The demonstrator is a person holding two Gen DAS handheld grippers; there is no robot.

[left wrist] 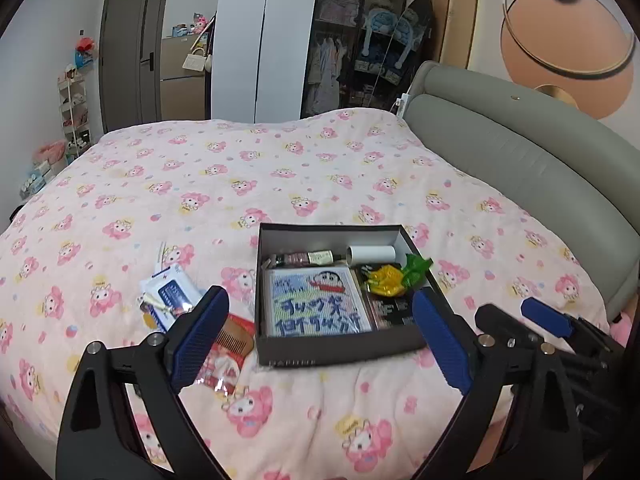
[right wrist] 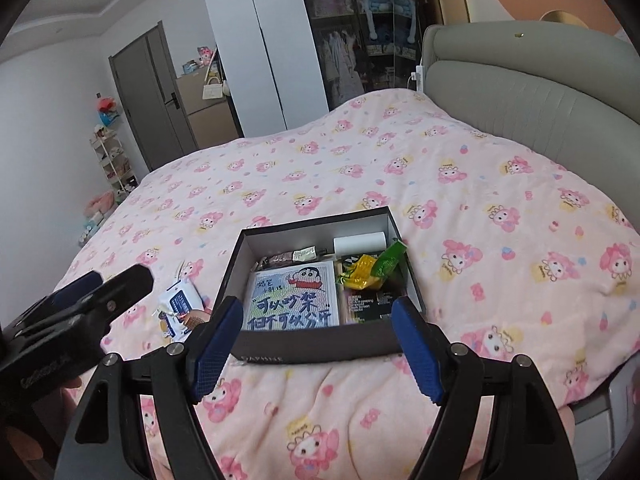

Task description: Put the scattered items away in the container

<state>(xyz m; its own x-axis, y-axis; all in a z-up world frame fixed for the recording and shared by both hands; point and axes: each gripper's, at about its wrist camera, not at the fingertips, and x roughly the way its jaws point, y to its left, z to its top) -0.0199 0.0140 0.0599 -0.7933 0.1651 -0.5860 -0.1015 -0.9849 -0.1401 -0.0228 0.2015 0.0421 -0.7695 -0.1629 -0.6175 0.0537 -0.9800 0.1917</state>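
Box (left wrist: 340, 350) sat open on the bed (left wrist: 280, 168), already holding a cartoon picture (left wrist: 318, 304) and a yellow-green packet (left wrist: 394, 276). Beside it I saw a wipes pack (left wrist: 172, 290) and comb (left wrist: 236, 340). My left gripper (left wrist: 320, 336) and right gripper (right wrist: 316, 344) hovered spread, empty.

Left claw (left wrist: 320, 328) is gaping wide at lower frame, holding nothing; right claw (right wrist: 316, 340) is likewise spread, empty, angling downward.
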